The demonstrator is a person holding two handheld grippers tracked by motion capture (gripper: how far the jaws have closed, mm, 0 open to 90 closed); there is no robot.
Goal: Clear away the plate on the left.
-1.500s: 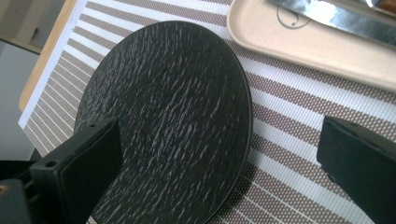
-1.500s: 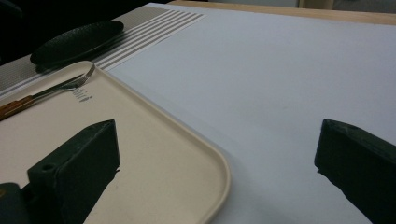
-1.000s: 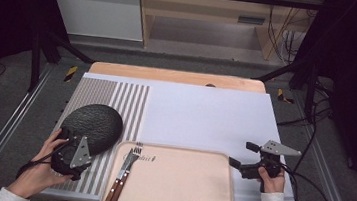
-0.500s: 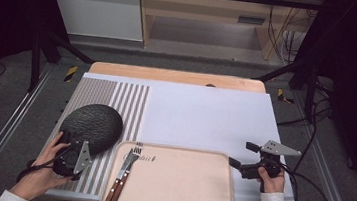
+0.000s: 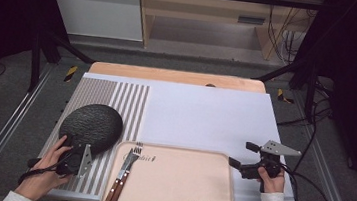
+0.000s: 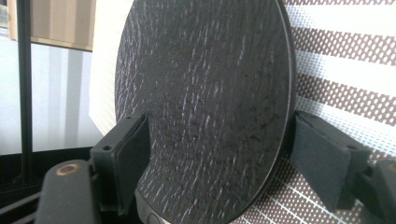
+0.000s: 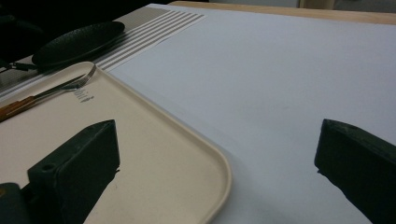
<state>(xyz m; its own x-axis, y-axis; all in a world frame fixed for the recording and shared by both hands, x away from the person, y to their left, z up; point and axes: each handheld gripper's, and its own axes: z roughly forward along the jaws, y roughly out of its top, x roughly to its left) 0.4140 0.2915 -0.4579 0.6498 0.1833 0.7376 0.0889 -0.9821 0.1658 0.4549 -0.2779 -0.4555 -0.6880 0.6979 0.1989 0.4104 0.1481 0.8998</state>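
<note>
On the striped mat (image 5: 116, 99) at the table's left in the high view, the left gripper (image 5: 76, 156) meets the near rim of the dark plate (image 5: 91, 126), while the right gripper (image 5: 241, 157) hangs spread beside the tray (image 5: 178, 181). In the left gripper view its jaws have just been closing around the plate (image 6: 205, 107); whether the pads (image 6: 133, 158) press yet I cannot tell, so seat them squarely before lifting. The right gripper view shows empty spread jaws beside the tray (image 7: 177, 154).

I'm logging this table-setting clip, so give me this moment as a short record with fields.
plate: black plate on the striped mat
left gripper: left gripper astride the plate's near edge, jaws just been closing, pads not yet pressing
right gripper: right gripper open, beside the tray
tray contents: forks at its left edge
</note>
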